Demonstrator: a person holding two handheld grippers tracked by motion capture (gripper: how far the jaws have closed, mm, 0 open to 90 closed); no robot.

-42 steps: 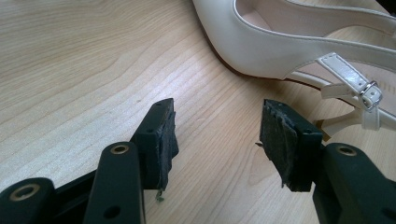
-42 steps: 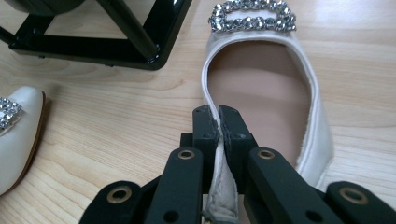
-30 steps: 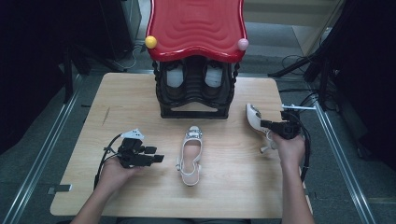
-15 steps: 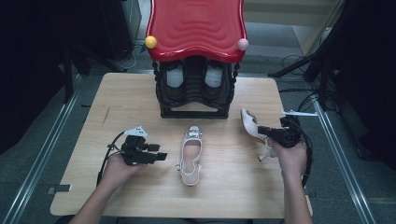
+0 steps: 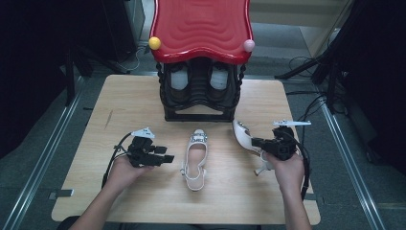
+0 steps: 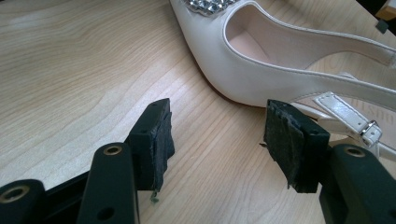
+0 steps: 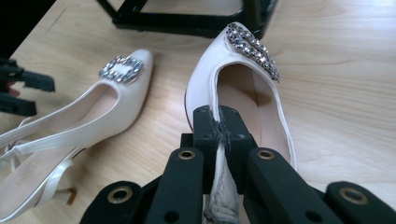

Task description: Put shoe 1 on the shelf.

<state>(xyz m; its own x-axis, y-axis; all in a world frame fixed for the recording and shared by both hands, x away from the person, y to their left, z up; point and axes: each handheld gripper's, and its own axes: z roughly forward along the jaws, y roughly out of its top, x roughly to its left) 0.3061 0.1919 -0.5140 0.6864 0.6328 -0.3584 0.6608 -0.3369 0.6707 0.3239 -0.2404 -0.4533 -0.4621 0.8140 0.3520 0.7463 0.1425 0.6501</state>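
Two white shoes — one (image 5: 244, 135) pinched in the right gripper (image 5: 258, 142), one (image 5: 195, 159) flat beside the empty, wide-open left gripper (image 5: 167, 157).

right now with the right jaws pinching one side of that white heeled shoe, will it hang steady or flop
The held shoe probably keeps its shape: its upper looks stiff. Gripped by one thin side wall, it may swing or twist. The right gripper could slip on smooth leather.

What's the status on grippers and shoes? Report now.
Right gripper shut on side wall of white jewel-buckled heeled shoe, near black shoe rack. Left gripper open beside second white slingback shoe lying flat. Nothing in the way.
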